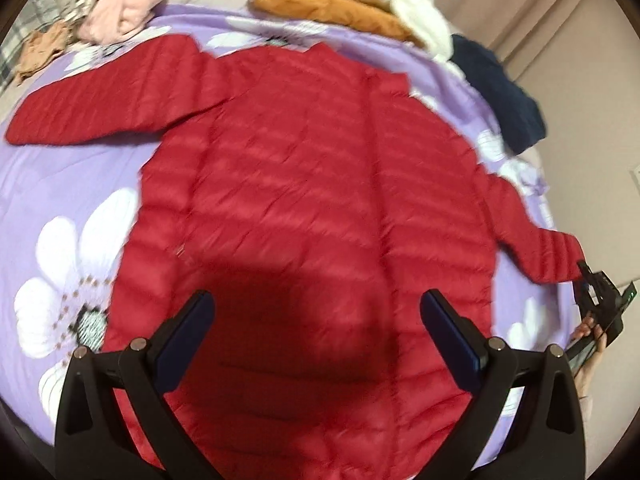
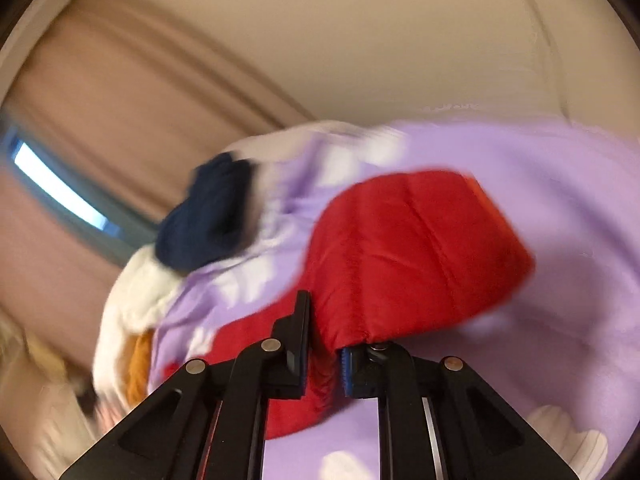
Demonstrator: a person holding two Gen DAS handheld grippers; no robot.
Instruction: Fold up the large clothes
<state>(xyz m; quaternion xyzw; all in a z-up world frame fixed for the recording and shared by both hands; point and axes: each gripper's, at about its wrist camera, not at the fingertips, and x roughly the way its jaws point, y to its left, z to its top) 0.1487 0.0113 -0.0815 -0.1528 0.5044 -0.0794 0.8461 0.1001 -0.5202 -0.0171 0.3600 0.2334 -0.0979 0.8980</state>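
Lilac flowered bedding [image 1: 68, 184] carries a red jacket [image 1: 304, 184] spread flat across its middle, with a clothes pile [image 1: 352, 4] at the far edge. Above the jacket's hem, the left gripper [image 1: 318, 312] hangs with jaws wide apart. At the bed's right edge the right gripper [image 2: 324, 354] is clamped on the sleeve [image 2: 404, 248].

The bed [image 1: 60, 184] is covered by a purple sheet with large white flowers, and a red quilted jacket [image 1: 304, 200] lies spread flat across its middle, one sleeve reaching toward each side edge. Along the far edge lie a heap of pink clothes [image 1: 128, 4], an orange garment [image 1: 332, 10] under a white fleecy one [image 1: 416, 12], and a dark blue garment [image 1: 500, 92] at the far right corner.
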